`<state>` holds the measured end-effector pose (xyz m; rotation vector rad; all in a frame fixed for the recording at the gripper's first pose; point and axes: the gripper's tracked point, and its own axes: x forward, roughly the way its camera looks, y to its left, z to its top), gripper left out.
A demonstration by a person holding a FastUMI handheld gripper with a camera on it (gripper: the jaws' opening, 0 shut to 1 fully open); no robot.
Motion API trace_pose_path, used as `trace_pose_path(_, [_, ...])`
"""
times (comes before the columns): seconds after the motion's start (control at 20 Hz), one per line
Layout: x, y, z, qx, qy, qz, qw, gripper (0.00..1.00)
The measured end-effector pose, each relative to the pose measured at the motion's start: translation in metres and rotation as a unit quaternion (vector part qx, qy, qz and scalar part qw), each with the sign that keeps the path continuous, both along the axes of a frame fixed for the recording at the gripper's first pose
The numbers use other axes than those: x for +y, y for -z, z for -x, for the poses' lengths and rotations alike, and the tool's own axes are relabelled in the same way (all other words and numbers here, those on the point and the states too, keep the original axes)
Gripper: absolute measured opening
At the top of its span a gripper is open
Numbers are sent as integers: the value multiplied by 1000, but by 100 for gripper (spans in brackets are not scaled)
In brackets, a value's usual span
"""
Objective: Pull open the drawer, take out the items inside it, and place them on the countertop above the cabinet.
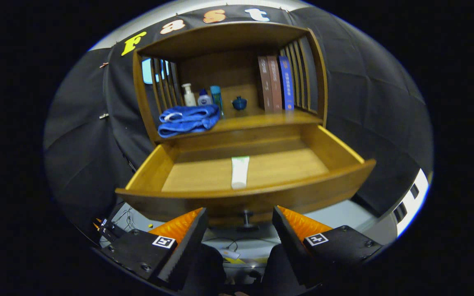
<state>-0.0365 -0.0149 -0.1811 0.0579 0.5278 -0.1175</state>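
Black cloth hangs behind a small wooden cabinet whose drawer already stands pulled out towards us, so I'd say the first step is done. On the countertop above it, from the left edge across: a folded blue towel, a few small bottles behind it, a little blue lidded pot, then three upright books near the right slats. Whether the towel came from the drawer I cannot tell.

One item is left inside: a white tube lying flat near the middle of the drawer floor, its long axis running front to back, the green-banded end towards the cabinet, the other end almost touching the front wall.

The gripper hangs below the drawer front with its fingers spread wide and empty, the knob between them. Lifting out the tube remains.
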Motion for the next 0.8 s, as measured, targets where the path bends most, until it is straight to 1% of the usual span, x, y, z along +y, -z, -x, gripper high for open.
trace_pose_path(0.1, [3,-19,-35,-11,-9,-16,1000,98])
trace_pose_path(0.15, [1,-20,-55,-3,-11,-25,1000,98])
trace_pose_path(0.2, [-2,-12,-73,15,-7,-31,999,98])
trace_pose_path(0.3, [-10,14,-102,71,4,-42,997,98])
trace_pose_path(0.4, [-13,45,-124,131,11,-57,990,98])
trace_pose_path(0.5, [-19,72,-138,192,14,-55,980,98])
trace_pose_path(0.6, [-24,93,-147,240,19,-49,969,98])
trace_pose_path(0.7, [-34,110,-151,279,31,-28,959,98])
trace_pose_path(0.8, [-37,126,-148,322,27,-10,946,98])
